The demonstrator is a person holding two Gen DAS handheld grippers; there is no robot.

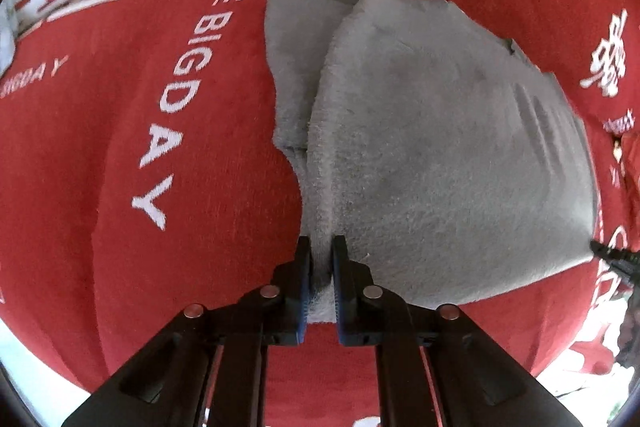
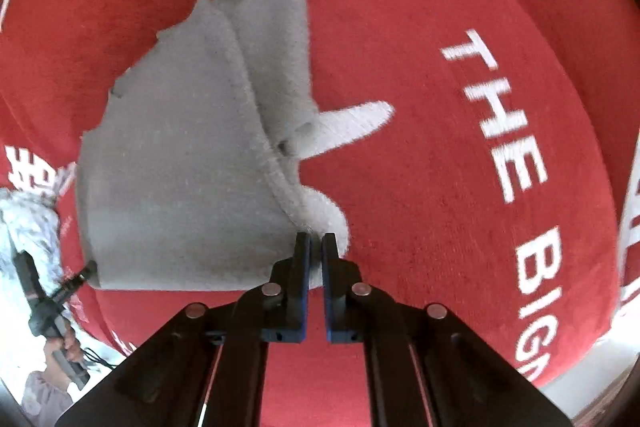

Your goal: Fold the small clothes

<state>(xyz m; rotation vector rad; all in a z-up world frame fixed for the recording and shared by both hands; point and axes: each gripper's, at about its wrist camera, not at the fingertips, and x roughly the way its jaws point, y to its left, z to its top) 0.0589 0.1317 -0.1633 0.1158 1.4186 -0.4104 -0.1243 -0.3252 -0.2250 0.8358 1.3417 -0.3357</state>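
A small grey fleece garment (image 1: 440, 155) lies partly folded on a red cloth. In the left wrist view my left gripper (image 1: 321, 247) is shut on the garment's near left edge, with fabric bunched between the jaws. In the right wrist view the same garment (image 2: 180, 167) fills the left half, and my right gripper (image 2: 316, 241) is shut on its near right corner. The right gripper's tip (image 1: 612, 255) shows at the garment's right corner in the left view. The left gripper (image 2: 76, 279) shows at the garment's lower left corner in the right view.
The red cloth (image 1: 140, 247) bears white lettering "THE BIG DAY" (image 1: 188, 83) and white characters (image 1: 608, 55). The person's hand (image 2: 64, 343) holds the left tool at the lower left of the right view. The cloth's edge (image 2: 580, 379) runs along the lower right.
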